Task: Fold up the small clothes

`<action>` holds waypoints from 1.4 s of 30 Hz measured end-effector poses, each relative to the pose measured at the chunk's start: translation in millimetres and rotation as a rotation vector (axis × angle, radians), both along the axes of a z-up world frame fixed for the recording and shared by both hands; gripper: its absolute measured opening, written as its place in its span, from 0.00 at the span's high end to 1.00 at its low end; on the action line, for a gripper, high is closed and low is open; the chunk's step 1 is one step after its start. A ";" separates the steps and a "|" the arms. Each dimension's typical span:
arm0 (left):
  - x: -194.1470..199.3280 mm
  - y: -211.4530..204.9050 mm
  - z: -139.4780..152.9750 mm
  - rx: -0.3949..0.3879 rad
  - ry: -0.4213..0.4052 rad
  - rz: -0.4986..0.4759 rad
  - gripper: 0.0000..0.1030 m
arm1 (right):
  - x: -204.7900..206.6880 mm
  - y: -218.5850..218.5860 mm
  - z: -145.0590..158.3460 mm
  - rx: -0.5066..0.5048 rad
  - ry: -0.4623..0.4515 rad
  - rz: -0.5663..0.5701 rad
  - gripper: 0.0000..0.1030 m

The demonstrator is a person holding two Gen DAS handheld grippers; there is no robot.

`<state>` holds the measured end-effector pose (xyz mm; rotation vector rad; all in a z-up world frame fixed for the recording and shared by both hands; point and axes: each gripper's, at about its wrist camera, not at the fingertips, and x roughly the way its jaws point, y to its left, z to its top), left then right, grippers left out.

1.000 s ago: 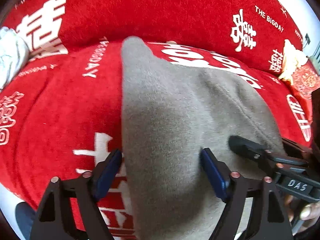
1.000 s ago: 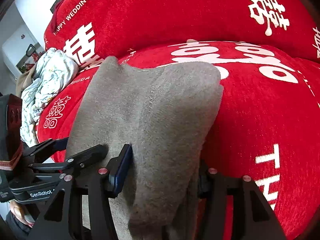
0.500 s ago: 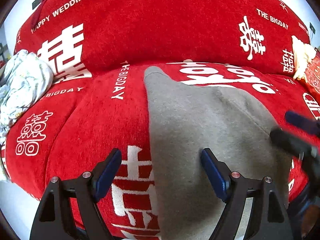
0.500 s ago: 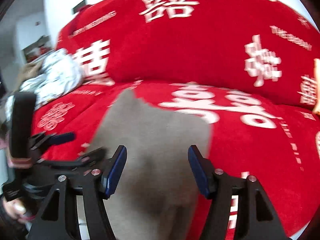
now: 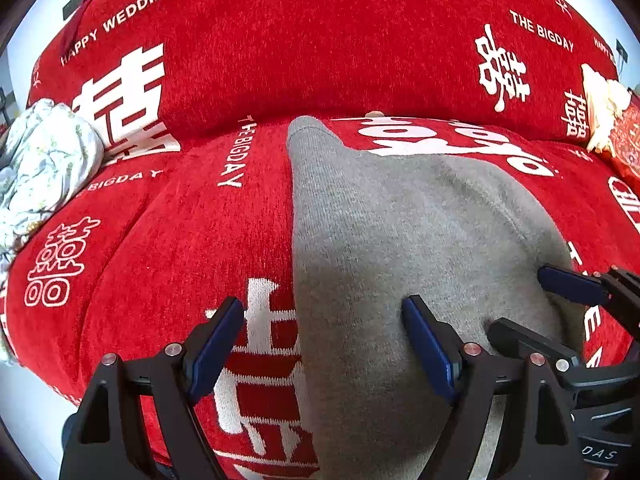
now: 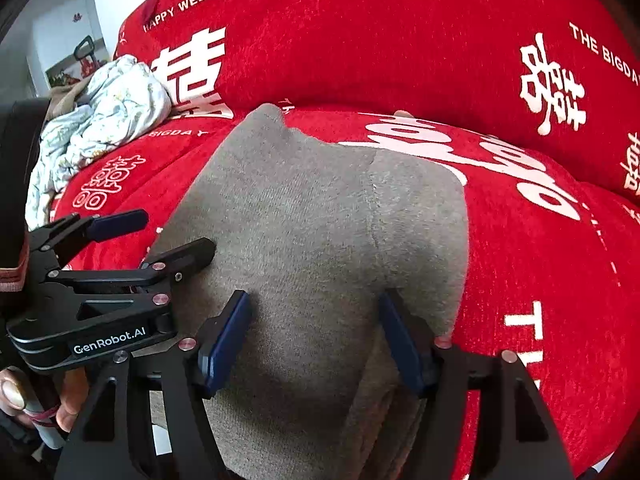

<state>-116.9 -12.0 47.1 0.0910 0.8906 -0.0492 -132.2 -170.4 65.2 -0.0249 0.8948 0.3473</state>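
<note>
Two open, empty hands: left gripper point(image 5: 322, 340) straddles the grey garment's point(image 5: 400, 240) edge, right gripper point(image 6: 314, 336) hovers over it, so re-grip the sofa's point(image 5: 160, 240) front-edge hem evenly.

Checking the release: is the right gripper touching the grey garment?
Cannot tell. In the right wrist view the right gripper, open, straddles the grey garment; neither view shows contact or gap plainly.

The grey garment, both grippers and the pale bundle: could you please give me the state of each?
Grey garment: spread flat on the red sofa cover, not held.
Left gripper: open, over the garment's left edge.
Right gripper: open, nothing pinched, above the garment.
Pale bundle: crumpled, unfolded, at the sofa's left end.
</note>
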 end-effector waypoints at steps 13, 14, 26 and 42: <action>-40.9 -5.7 17.9 0.033 -0.062 -0.037 0.20 | -55.1 6.6 -7.0 -0.100 0.047 0.086 0.21; -43.8 -5.3 21.4 0.031 -0.078 -0.038 0.20 | -60.2 5.5 -4.8 -0.116 0.029 0.082 0.21; -69.9 -13.5 49.1 -0.007 -0.163 -0.026 0.19 | -73.9 -15.3 41.6 -0.104 -0.163 -0.122 0.18; -82.0 -16.1 50.8 0.045 -0.158 0.001 0.18 | -82.0 -10.1 43.8 -0.122 -0.167 -0.139 0.18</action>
